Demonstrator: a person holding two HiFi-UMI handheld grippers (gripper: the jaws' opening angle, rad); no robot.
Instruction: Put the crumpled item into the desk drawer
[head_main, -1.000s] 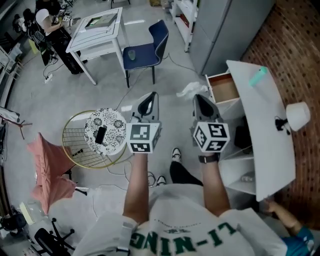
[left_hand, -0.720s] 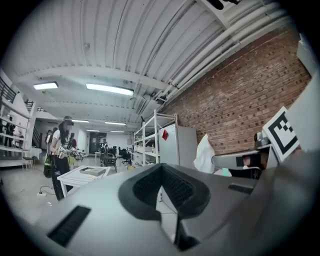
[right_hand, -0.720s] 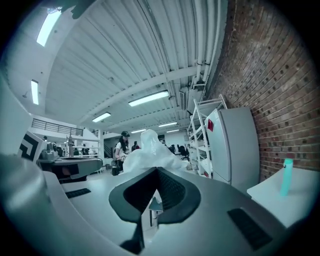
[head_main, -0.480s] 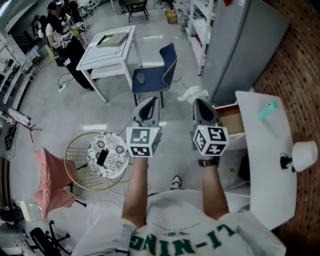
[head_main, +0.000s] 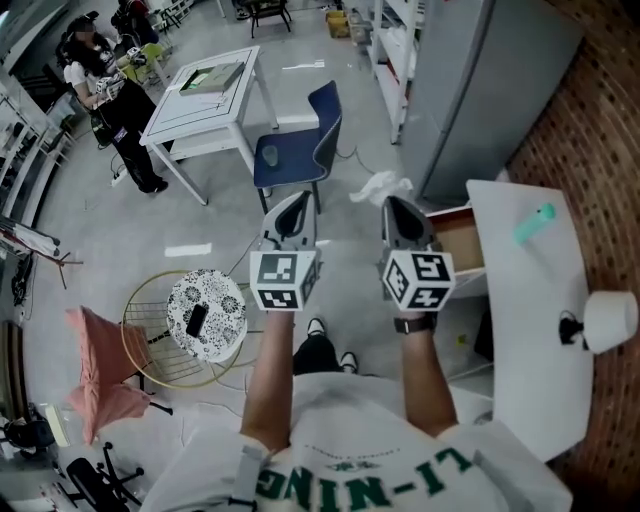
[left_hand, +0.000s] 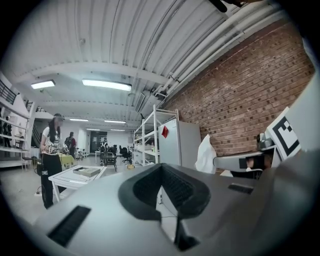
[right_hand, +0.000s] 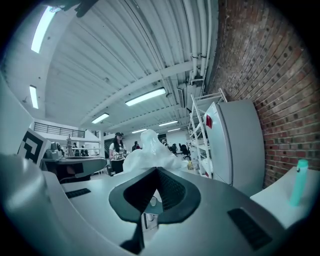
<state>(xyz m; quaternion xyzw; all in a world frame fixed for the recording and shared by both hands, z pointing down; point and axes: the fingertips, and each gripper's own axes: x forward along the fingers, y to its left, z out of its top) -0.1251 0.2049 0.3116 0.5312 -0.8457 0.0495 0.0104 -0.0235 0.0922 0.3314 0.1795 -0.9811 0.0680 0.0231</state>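
Note:
My right gripper (head_main: 396, 206) is shut on a crumpled white item (head_main: 380, 185), which sticks out past its tips; in the right gripper view the crumpled item (right_hand: 147, 150) bulges above the closed right gripper (right_hand: 156, 171). My left gripper (head_main: 294, 206) is held level beside it, shut and empty, and the left gripper (left_hand: 161, 166) view shows the white item (left_hand: 206, 155) off to its right. The open wooden drawer (head_main: 461, 245) lies just right of the right gripper, at the near end of the white desk (head_main: 530, 330).
A teal bottle (head_main: 535, 222) and a white lamp (head_main: 608, 320) sit on the desk. A grey cabinet (head_main: 480, 90) stands behind the drawer. Beyond the grippers are a blue chair (head_main: 300, 150) and a white table (head_main: 200, 95); a wire basket (head_main: 150, 330) stands at left.
The head view has shifted, so the desk and drawer sit lower and more to the right. Both grippers stay side by side, the right one still holding the white item.

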